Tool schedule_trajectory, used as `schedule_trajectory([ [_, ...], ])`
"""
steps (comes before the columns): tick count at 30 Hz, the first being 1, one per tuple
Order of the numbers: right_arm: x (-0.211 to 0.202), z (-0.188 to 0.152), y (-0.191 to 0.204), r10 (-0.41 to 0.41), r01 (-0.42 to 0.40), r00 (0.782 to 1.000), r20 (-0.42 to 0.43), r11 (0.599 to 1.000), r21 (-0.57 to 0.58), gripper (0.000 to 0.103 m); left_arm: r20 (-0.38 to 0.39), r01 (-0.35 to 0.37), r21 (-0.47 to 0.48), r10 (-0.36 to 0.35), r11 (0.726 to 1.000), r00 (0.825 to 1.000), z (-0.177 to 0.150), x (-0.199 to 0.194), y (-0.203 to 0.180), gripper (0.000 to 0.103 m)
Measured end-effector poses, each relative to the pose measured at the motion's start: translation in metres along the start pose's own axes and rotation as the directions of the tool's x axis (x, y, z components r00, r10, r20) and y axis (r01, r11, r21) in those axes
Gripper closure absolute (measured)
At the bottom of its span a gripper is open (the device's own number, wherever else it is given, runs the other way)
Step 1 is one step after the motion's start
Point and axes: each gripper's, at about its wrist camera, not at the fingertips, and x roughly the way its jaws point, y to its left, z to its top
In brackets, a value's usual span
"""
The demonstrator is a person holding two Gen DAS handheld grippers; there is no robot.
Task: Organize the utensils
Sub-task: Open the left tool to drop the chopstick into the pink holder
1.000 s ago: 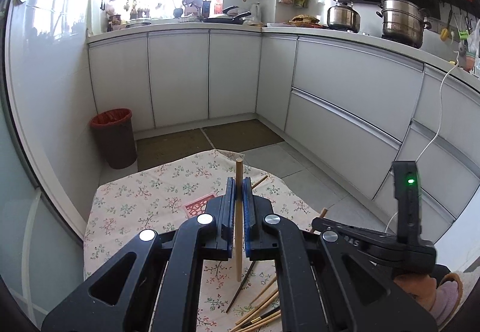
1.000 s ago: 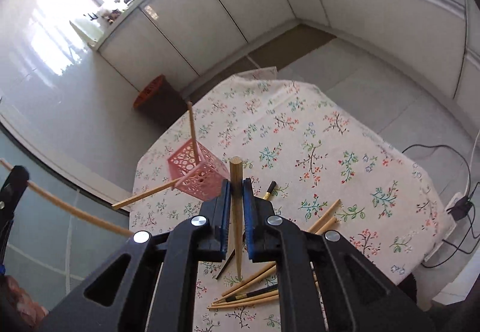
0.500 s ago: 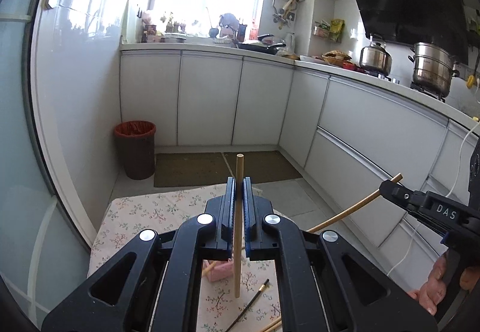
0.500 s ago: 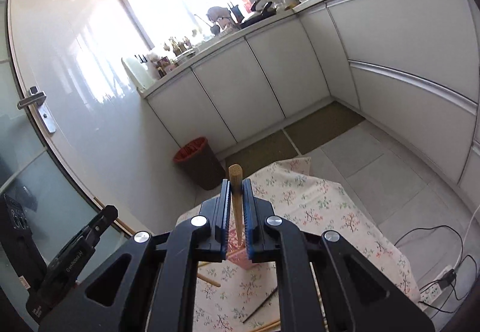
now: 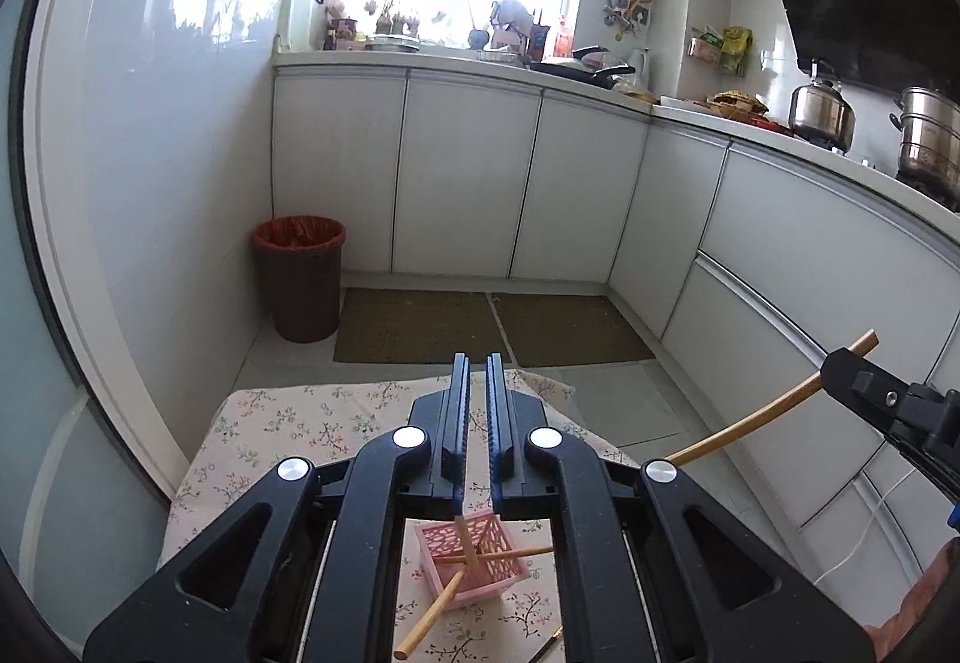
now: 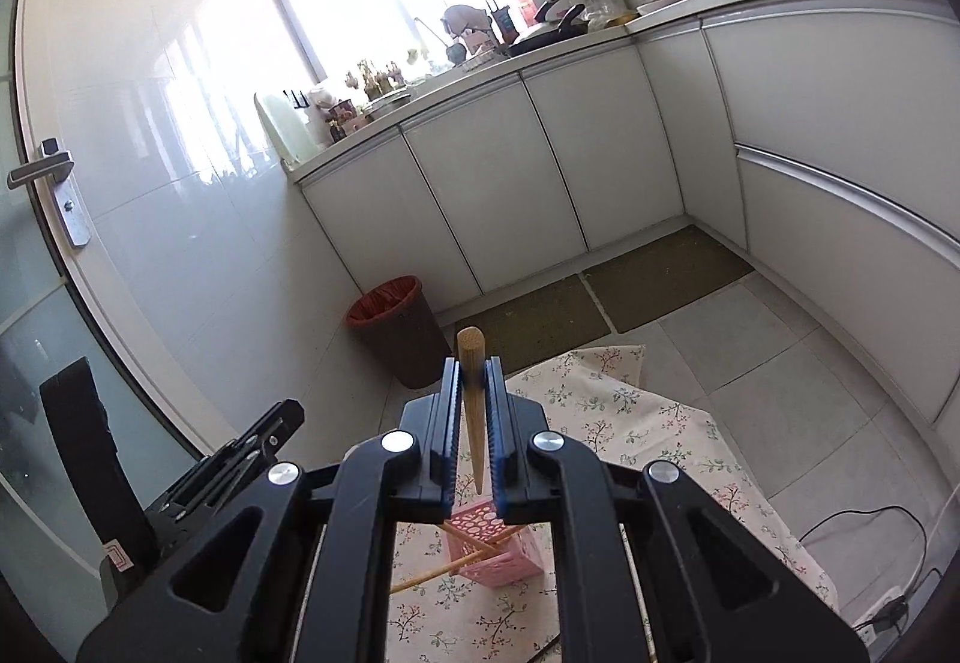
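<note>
A pink perforated basket (image 5: 480, 564) stands on the floral tablecloth (image 5: 288, 423), directly under my left gripper (image 5: 477, 363). Its jaws are opening, with a narrow empty gap between the pads. A wooden chopstick (image 5: 467, 540) stands tilted in the basket just below them, beside two others that lean over the rim. My right gripper (image 6: 472, 366) is shut on another wooden chopstick (image 6: 471, 411), upright, thick end up, above the same basket (image 6: 510, 552). In the left wrist view the right gripper (image 5: 864, 381) comes in from the right with its chopstick (image 5: 750, 417).
A dark chopstick (image 5: 546, 642) lies on the cloth near the basket. Beyond the table are a brown trash bin (image 5: 300, 279), floor mats and white cabinets. A black cable (image 6: 870, 531) lies on the floor to the right. A glass door (image 6: 54, 195) is on the left.
The left jaws have parted and their chopstick has dropped into the pink basket. Both grippers have moved over the basket; the right one has risen, still holding its chopstick.
</note>
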Motion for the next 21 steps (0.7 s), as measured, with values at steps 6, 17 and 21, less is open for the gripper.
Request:
schedule_trajectory([
  [6, 0.02, -0.01, 0.003, -0.006, 0.005, 0.999, -0.034, 1.0, -0.02, 0.095, 0.04, -0.01, -0.062, 0.013, 0.998, 0.999, -0.006, -0.014, 0.02, 0.085],
  [17, 0.056, -0.037, 0.027, -0.032, 0.024, 0.995, -0.09, 0.995, -0.093, 0.091, 0.038, -0.032, -0.127, 0.037, 0.991, 0.999, -0.002, -0.03, 0.042, 0.075],
  [21, 0.055, -0.04, 0.03, -0.039, 0.03, 0.995, -0.088, 0.994, -0.103, 0.09, 0.034, -0.036, -0.113, 0.04, 0.993, 0.999, 0.0, -0.034, 0.039, 0.073],
])
